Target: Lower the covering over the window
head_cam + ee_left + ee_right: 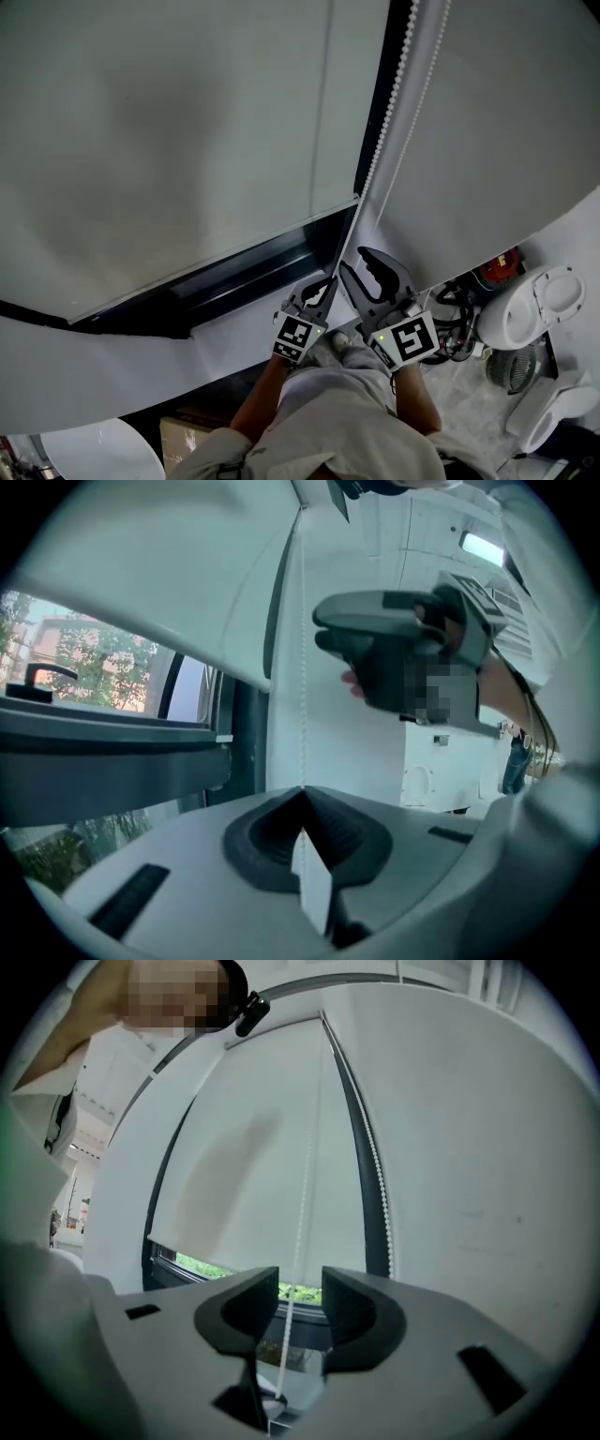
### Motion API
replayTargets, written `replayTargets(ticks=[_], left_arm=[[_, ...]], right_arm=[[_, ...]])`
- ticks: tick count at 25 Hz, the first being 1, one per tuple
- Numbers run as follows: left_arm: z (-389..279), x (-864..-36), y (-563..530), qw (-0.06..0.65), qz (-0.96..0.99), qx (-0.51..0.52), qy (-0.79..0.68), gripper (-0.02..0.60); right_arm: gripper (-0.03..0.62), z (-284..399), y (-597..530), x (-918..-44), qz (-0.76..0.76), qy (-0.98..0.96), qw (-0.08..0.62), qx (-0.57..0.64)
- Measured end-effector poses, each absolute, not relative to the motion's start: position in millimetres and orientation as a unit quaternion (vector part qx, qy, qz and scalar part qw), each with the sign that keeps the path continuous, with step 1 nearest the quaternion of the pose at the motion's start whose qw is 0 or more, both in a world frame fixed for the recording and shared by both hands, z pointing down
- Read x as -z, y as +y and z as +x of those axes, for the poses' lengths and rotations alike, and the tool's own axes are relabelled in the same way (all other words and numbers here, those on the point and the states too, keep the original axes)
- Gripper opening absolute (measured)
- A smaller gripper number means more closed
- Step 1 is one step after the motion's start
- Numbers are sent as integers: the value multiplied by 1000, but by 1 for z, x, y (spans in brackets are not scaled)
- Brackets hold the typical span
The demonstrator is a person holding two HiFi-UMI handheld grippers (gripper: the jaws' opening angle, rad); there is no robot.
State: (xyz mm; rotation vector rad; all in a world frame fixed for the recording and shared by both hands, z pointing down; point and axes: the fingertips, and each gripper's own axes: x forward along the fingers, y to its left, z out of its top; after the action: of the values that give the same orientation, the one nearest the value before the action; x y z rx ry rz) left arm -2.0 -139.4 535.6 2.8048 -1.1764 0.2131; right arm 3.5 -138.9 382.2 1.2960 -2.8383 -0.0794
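Over the window [211,1267], the pale roller blind [187,141] hangs most of the way down, with a narrow strip of glass showing under its bottom edge. Along its right side runs the bead chain [394,103]. My left claw [302,794] is clamped tight on that chain. My right claw [300,1302], just above it, stands apart with the chain passing loosely between its jaws.

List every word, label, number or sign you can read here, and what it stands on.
None can be read.
Left gripper and right gripper cubes: black-and-white square markers only, no letters.
Roller blind, bead chain: blank.
Red object at right: print, if any, too small to read.
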Motion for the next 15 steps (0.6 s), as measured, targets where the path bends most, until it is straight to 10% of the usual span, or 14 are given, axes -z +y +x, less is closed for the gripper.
replayTargets(ticks=[7, 15], left_arm=[[0, -552, -133, 56, 918, -70, -386, 12], [3, -576, -130, 79, 919, -86, -377, 12]], right_arm=[[12, -14, -154, -375, 407, -913, -3, 30], [2, -12, -161, -401, 433, -901, -20, 0]])
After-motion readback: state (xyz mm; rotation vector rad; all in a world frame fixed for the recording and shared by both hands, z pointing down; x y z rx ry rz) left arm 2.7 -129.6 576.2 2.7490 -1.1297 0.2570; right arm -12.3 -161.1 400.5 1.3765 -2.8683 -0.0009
